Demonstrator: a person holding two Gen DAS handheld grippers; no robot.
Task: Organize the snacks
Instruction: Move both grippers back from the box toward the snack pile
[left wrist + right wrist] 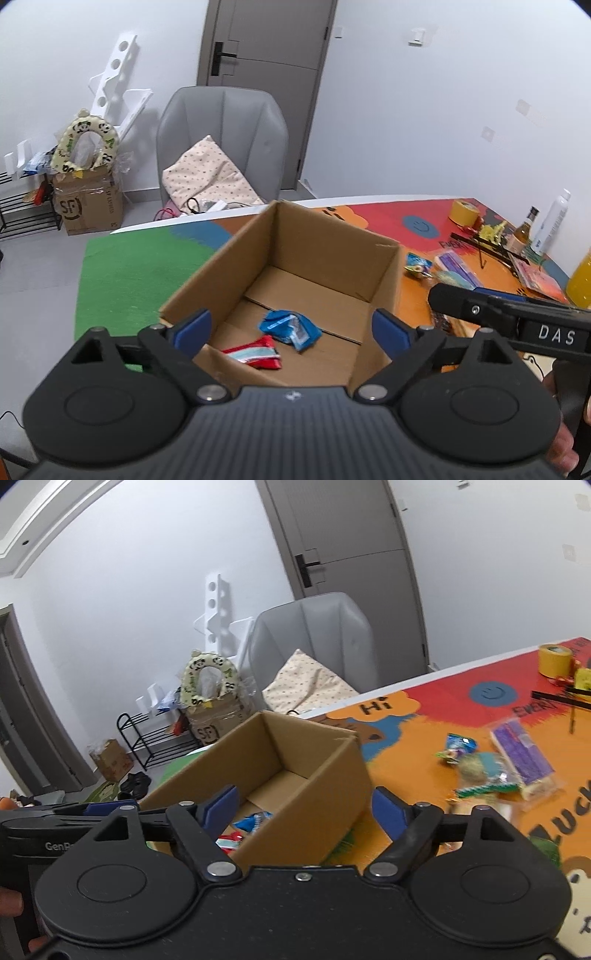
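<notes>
The left hand-held gripper [291, 328], black with blue pads, hangs over the near edge of the open brown cardboard box [325, 236]; its jaws stand wide apart with nothing between them. The right hand-held gripper [304, 806], of the same make, sits at the box's right-hand wall, jaws likewise parted and empty.

Two snacks already lie on the box floor: a crumpled blue foil packet [290, 328] and, just beside it, a red packet with a pale stripe [255, 356]. They are near each other, possibly touching at one corner; this cannot be told for certain.

Outstanding items remain on the multicoloured printed table mat [406, 768], well apart from the box: a small blue wrapped sweet [456, 746], a clear pack with purple contents [524, 762], and a green-and-gold bundle [480, 775] between them, blurred in the right wrist view.

Assessment: the task appears partly done, with collection of the remaining snacks judged the next step.

Risks noted:
- The remaining snacks lie close together; a wide-jawed approach could catch two at once or push one aside.
- Thin, slippery wrappers may slide out of flat pads if pinched at an edge.
- The right gripper is close to the box wall; a sideways sweep could shove or tip the light, unweighted box.
- Non-snack clutter, notably the yellow tape roll [554, 660], lies beyond and could be mistaken for a target.
</notes>
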